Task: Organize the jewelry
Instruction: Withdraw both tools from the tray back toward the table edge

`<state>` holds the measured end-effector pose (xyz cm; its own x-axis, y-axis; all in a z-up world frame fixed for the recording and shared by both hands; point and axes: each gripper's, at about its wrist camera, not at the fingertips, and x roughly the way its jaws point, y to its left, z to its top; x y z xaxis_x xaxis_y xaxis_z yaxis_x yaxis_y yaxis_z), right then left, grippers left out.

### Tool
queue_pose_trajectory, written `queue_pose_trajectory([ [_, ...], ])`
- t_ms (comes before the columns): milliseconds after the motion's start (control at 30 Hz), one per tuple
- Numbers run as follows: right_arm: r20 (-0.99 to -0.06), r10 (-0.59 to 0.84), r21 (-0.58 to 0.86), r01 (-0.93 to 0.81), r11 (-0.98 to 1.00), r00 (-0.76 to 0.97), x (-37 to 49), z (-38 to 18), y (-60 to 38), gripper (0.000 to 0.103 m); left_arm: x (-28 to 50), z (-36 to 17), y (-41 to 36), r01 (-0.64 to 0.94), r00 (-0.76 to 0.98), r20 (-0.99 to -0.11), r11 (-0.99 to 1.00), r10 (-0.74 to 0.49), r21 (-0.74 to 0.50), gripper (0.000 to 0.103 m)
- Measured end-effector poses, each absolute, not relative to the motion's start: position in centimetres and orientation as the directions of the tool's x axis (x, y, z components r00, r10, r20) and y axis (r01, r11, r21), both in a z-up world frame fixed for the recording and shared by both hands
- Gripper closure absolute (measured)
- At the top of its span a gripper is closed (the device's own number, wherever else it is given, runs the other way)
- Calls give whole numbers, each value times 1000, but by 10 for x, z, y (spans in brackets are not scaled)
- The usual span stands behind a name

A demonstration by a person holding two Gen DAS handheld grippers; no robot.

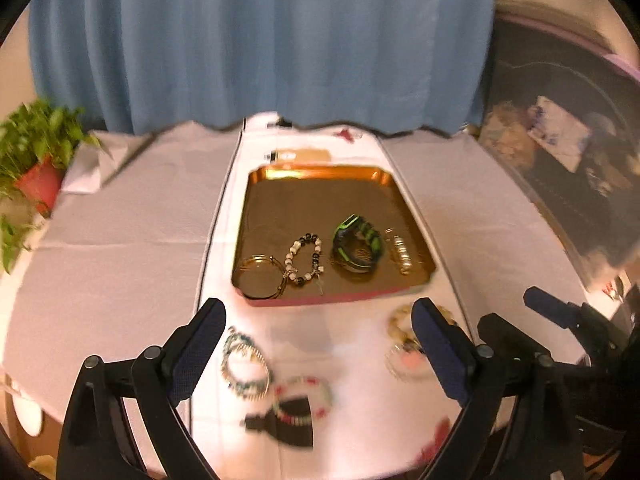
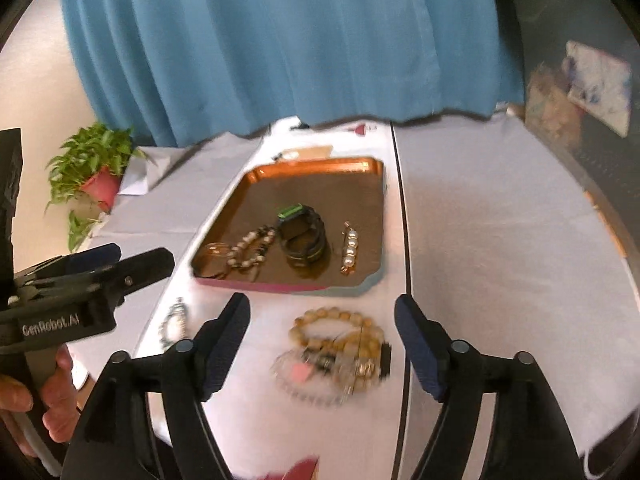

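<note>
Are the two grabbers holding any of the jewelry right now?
No. The left gripper and the right gripper are both open and empty; the bracelets lie on the table below.

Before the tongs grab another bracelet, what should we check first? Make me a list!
1. Left tongs open and empty: ok.
2. Right tongs open and empty: ok.
3. Room left in the gold tray: ok, its far half is bare.
4. Pieces already in the tray lie flat in a row, gold bangle, black and white bead bracelet, green and black watch, pearl clip: ok.
5. Next piece easy to pick alone: not ok, the tan bead bracelet overlaps a clear bead bracelet.
6. Sharp view of the loose pieces on the white cloth: not ok, they are blurred.
</note>
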<state>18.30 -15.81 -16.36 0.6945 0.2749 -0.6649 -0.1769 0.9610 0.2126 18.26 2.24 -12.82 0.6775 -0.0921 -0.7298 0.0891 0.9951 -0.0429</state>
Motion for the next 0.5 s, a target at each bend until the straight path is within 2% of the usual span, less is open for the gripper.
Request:
queue_pose_trajectory([
  [133,-617,268,183,-197,963,740,134,-131,-159,16,137,-97,20,78,726,-685,997,-65,-12,4],
  [200,-581,262,158,-209,965,771,109,-114,-158,11,112,-81,18,106,742,-663,994,-95,-23,2],
  [267,-548,255,140,-213,967,797,85,-99,-158,0,94,-70,15,131,759,-640,991,-121,-32,0],
  [400,-470,249,106,-226,968,847,44,-78,-157,0,55,-50,6,136,804,-584,991,-111,-2,0],
  [500,-471,255,110,-230,967,845,26,-71,-157,0,38,-45,-2,139,813,-572,990,-111,5,0],
])
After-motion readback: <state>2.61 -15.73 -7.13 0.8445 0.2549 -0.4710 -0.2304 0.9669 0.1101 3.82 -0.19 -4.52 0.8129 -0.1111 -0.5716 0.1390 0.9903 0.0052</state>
